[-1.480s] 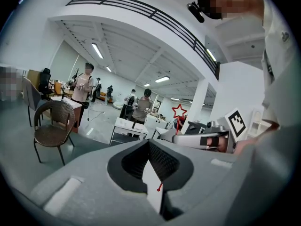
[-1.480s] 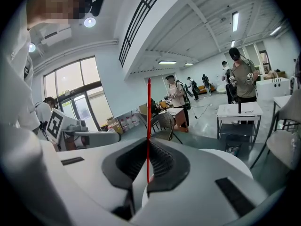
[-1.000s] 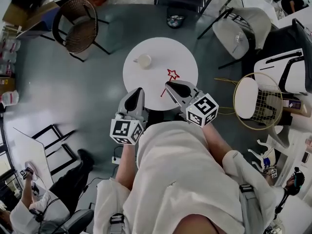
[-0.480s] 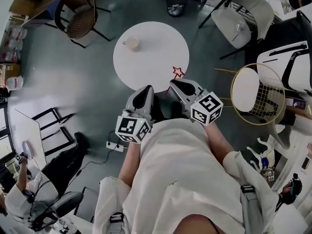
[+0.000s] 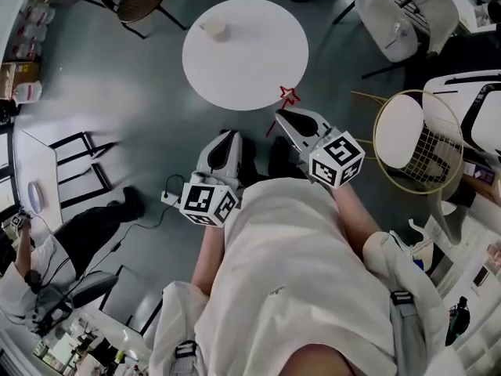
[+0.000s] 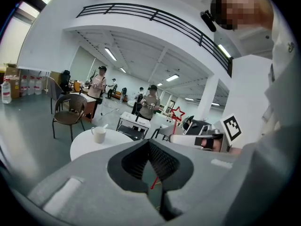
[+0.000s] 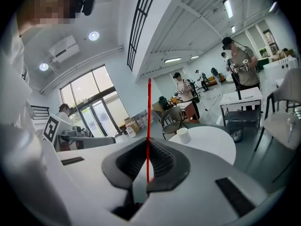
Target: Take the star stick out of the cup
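- The right gripper (image 5: pixel 280 117) has its jaws pressed together on the thin red shaft of the star stick (image 5: pixel 290 95). In the right gripper view the shaft rises straight up from between the pads, toward 12 o'clock.
- In the head view the red star stands just off the jaw tips, at about 1 o'clock from them. The lower end of the shaft comes out at about 7 o'clock.
- The left gripper (image 5: pixel 227 136) lies at 8 o'clock from the right one, near it but apart. Its jaws meet at the tips and there is nothing between them. It does not touch the stick.
- The stick is fully out of the cup (image 5: pixel 213 27), which stands well apart, at about 11 o'clock from the right gripper.
- The cup is on the round white table (image 5: pixel 258 61), near the table's rim at 10 o'clock.
- The star shows at the table's rim at about 4 o'clock, while both grippers are over the grey floor (image 5: pixel 117 108).
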A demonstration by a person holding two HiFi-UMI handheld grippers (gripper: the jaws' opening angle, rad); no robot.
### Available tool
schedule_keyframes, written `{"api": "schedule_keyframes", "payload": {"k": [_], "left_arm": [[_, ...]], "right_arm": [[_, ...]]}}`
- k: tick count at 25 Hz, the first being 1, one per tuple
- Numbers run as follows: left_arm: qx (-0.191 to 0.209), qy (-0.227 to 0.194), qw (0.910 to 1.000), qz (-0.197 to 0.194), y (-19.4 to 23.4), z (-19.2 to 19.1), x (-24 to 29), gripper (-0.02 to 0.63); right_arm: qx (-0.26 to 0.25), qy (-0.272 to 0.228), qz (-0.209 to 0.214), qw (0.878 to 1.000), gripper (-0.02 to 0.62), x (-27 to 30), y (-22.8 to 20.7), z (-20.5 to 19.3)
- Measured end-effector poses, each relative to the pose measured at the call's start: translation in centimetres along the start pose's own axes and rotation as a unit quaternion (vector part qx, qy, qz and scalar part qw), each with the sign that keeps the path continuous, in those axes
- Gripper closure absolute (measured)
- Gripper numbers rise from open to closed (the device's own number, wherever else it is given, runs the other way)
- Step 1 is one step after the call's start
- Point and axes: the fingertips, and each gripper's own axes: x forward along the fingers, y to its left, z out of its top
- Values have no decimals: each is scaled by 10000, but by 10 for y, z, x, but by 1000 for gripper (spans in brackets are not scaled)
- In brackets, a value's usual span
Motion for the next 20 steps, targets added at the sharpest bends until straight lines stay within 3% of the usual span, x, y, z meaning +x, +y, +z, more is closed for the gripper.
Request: {"api": "schedule_keyframes", "payload": {"k": [5, 10, 14, 20], "left_arm": [[-22, -205, 9998, 47, 4, 21, -9, 597], [223, -244, 9994, -63, 7, 35, -15, 597], [284, -299, 9991, -6, 9, 38, -18, 597], [202, -302, 9993, -13, 7, 35, -21, 597]], "right_arm": [[-90, -29, 24, 10000, 574, -8, 6, 8], [-259, -244, -144, 9993, 574, -8, 10, 26], [-564, -298, -261, 9976, 575, -12, 16, 32], [-598, -266, -285, 9974, 575, -16, 17, 35]]}}
